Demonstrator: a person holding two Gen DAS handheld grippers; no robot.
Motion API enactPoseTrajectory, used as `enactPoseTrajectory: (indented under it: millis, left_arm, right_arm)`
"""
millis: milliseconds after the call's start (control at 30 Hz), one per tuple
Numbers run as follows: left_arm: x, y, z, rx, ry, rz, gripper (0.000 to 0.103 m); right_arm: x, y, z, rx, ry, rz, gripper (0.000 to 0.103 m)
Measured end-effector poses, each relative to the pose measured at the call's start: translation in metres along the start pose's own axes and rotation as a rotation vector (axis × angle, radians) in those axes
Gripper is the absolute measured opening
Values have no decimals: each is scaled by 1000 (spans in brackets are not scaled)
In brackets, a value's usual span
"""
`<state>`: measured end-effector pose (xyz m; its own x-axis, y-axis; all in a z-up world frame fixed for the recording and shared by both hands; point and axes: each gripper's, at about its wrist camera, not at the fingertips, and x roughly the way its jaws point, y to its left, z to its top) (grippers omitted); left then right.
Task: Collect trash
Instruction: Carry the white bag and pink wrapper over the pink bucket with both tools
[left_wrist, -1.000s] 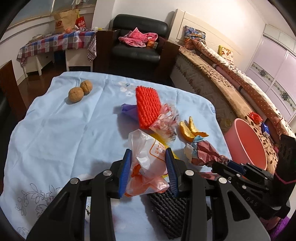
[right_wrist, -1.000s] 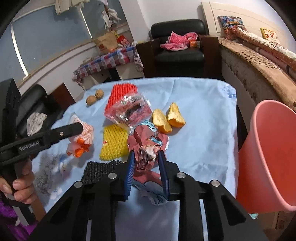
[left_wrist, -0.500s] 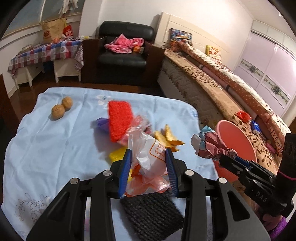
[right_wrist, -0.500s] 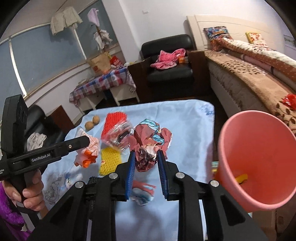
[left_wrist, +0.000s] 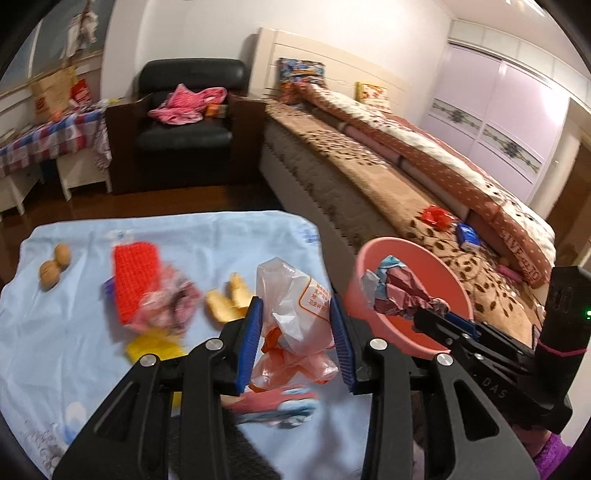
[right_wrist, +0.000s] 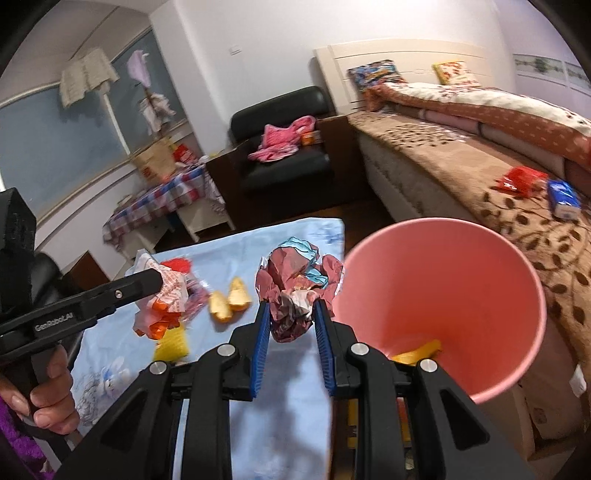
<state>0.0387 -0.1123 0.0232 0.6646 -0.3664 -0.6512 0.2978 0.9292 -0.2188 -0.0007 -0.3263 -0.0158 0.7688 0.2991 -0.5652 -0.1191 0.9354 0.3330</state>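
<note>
Both of my grippers are loaded. Left gripper (left_wrist: 297, 326): jaws at a middling gap, pads pressed on a crumpled plastic bag (left_wrist: 295, 306), translucent white with orange print, held clear above the blue tablecloth (left_wrist: 74, 332) near its right edge. Right gripper (right_wrist: 291, 332): jaws narrow, clamped on a crumpled maroon wrapper (right_wrist: 295, 291), held just beside the rim of the pink bin (right_wrist: 443, 295), which stands off the table's right edge, between table and bed. A yellow scrap lies in the bin's bottom. On the cloth: red foam net (left_wrist: 136, 269), two orange peel pieces (left_wrist: 229, 299), yellow foam net (left_wrist: 155, 347), two walnuts (left_wrist: 53, 267) near the left edge.
</note>
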Motion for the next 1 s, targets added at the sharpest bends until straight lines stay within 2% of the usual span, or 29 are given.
enactPoseTrajectory:
  millis: [533, 1000]
  left_arm:
    - [45, -80, 9, 114, 38, -108, 37]
    - [88, -120, 7, 165, 96, -133, 37]
  right_arm:
    - [-23, -75, -4, 125, -42, -109, 24]
    - [-18, -109, -10, 180, -31, -149, 25]
